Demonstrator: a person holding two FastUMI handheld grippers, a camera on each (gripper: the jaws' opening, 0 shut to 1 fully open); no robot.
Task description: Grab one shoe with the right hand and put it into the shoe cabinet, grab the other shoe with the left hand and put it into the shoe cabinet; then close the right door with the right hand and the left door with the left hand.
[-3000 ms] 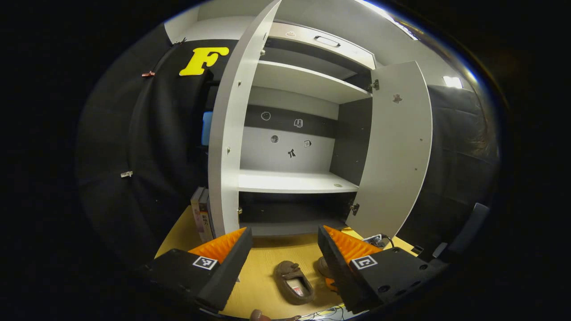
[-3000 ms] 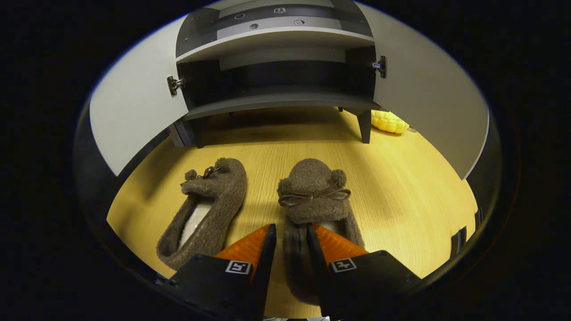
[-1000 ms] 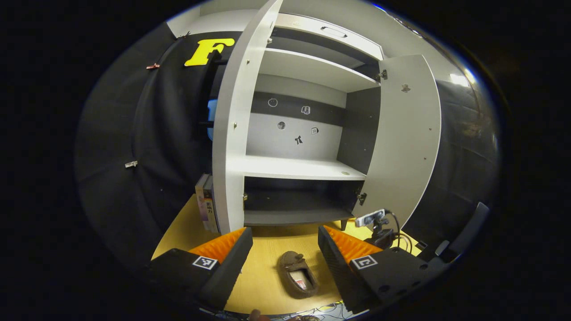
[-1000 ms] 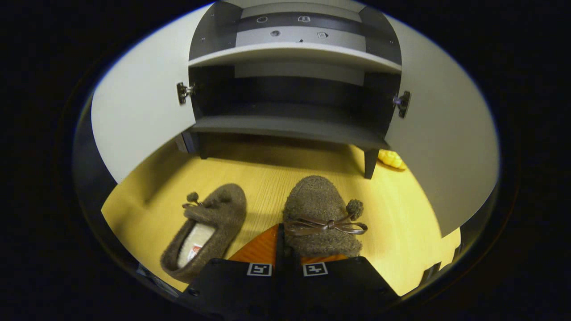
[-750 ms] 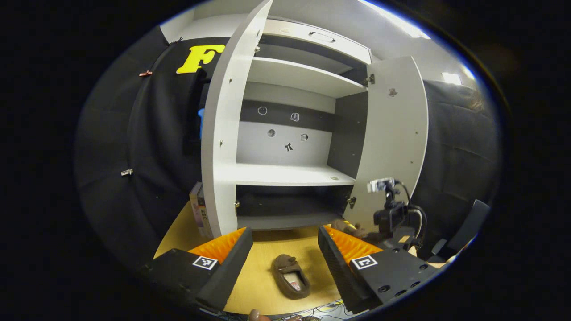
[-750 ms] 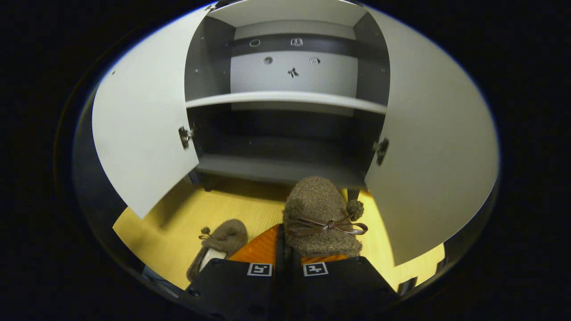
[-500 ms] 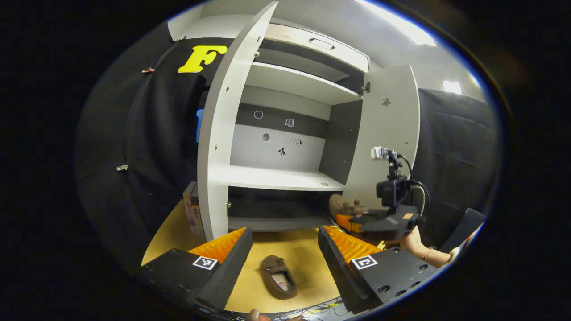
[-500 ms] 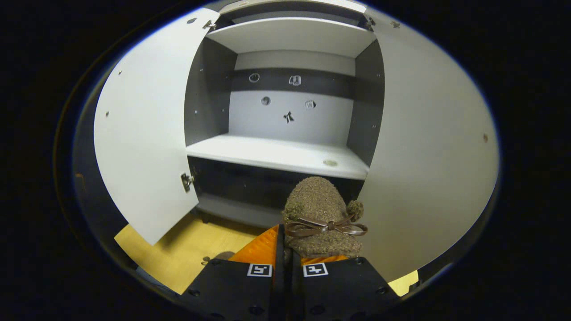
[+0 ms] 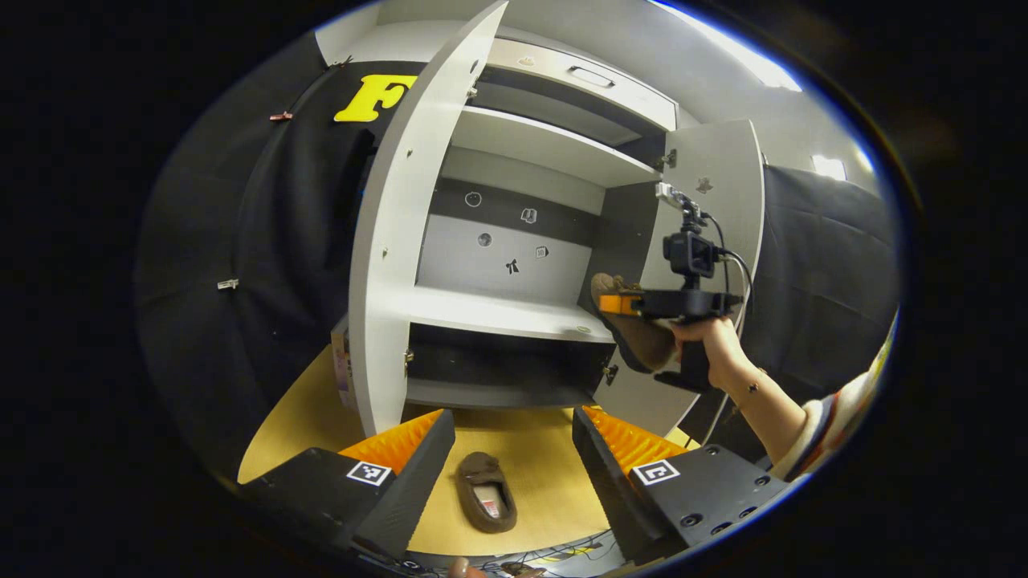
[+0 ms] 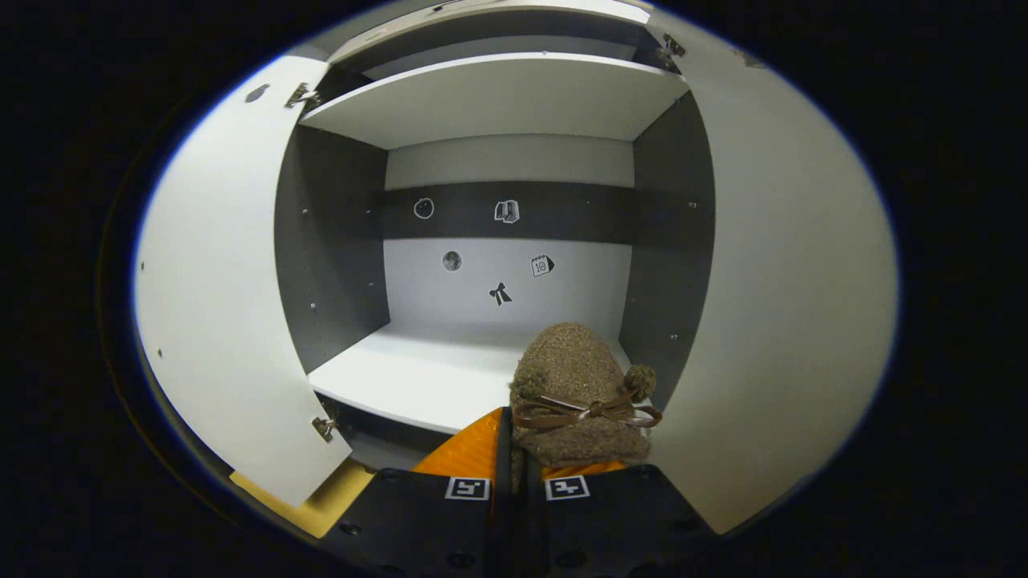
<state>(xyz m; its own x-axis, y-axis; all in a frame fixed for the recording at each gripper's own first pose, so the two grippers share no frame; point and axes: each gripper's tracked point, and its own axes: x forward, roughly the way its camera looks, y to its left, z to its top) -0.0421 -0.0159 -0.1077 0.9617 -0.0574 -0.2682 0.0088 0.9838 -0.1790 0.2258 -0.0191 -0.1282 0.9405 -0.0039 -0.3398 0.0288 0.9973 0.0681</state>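
With the right gripper pinched narrow on the heel rim of the brown shoe, the step in hand looks like the carry into the shoe cabinet. The shoe hangs in the air just in front of the middle shelf, toe pointing inward and its bow on top. Seen from the left gripper view, a hand holds that gripper level with the shelf, close to the right door.

To do this well, I would keep the shoe level and go straight in over the shelf's front edge, keeping away from the right door, which stands just beside the shoe. The toe should pass well inside before the sole is set down flat; only then should the fingers part, so nothing overhangs the edge where a closing door could catch it. Placing it toward the shelf's right side would leave room for its mate.

The left gripper hangs with its fingers wide apart and empty, above the other shoe, which lies on the floor in front of the cabinet, near the left door.
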